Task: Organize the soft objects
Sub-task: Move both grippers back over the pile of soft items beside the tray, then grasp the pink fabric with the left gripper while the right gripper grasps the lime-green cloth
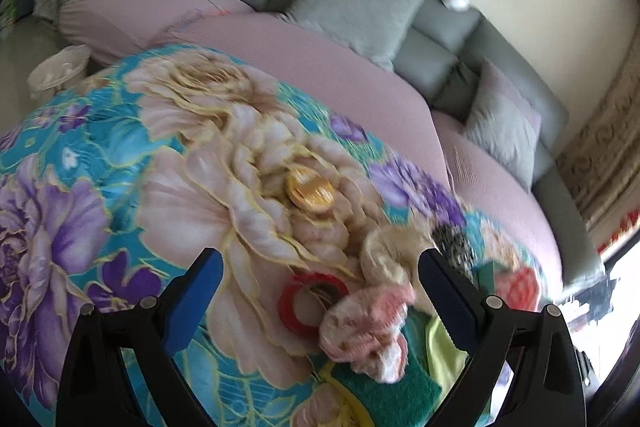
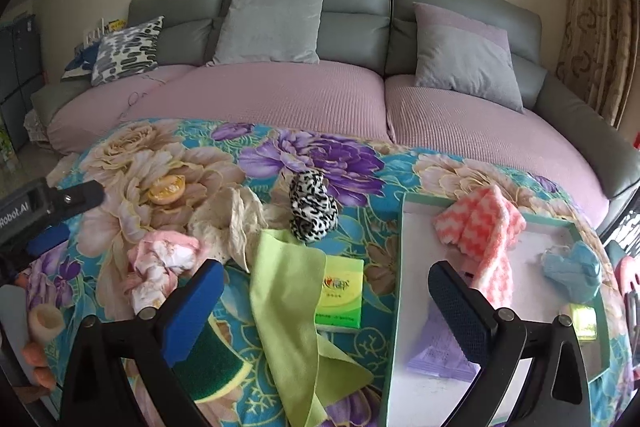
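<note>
Both claws are spread and empty: the left gripper (image 1: 320, 291) above the pink floral cloth (image 1: 360, 327), the right gripper (image 2: 326, 303) above the lime cloth (image 2: 292, 291). The pink checked towel (image 2: 484, 227) lies in the tray (image 2: 404, 267), near the tablecloth's (image 2: 200, 155) right edge.

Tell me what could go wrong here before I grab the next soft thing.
The pink floral cloth touches the cream lace cloth, so the open left gripper might drag both. The yellow-green cloth overlaps the tissue pack, which may slide. The pink towel drapes over the tray's rim.
</note>
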Tool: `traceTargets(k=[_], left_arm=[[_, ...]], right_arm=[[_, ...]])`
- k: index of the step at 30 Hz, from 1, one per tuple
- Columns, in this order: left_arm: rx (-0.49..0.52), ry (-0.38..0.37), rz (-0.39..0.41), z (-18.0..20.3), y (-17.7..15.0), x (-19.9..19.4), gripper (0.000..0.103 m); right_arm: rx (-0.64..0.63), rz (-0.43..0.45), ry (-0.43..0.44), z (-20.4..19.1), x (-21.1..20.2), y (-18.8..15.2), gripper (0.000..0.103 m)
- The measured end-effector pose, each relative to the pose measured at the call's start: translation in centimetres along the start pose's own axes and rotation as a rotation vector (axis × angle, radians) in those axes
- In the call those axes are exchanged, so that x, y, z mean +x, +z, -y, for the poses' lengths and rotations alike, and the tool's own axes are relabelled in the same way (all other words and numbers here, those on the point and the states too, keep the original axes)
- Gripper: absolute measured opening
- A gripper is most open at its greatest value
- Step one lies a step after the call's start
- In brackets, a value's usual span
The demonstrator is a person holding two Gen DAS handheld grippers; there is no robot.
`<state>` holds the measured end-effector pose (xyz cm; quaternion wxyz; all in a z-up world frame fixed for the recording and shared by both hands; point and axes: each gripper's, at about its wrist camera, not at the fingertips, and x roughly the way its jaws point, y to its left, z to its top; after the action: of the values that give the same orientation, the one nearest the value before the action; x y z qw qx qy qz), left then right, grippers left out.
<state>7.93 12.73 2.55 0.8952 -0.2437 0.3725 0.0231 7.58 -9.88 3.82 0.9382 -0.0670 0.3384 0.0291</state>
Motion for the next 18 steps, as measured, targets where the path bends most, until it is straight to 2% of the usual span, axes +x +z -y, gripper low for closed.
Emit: traceTargets(k=[4,7,13,18], left_arm=[[0.071,0.007,-0.099,1.4,-0.9,1.8,0.098],[0.108,0.012,-0.152,2.2,-1.6,2.8,0.098],[0.092,0.011,-0.203,2.2,-2.3,3.8,0.098],[0.097,-0.005,-0.218,2.7,-2.6,4.1,0.095]], right_arm=[[-0.021,-0.017,-0.015,-0.2,0.2,-0.5,0.102],[-0.014,-0.046,0.006,-0.1,0.8,-0.8,0.095],[-0.015,-0.089,0.017,-0.2,1.8,-1.4,0.085],[-0.004,-0.141,0.067,-0.3,2.8,-1.9,0.068]])
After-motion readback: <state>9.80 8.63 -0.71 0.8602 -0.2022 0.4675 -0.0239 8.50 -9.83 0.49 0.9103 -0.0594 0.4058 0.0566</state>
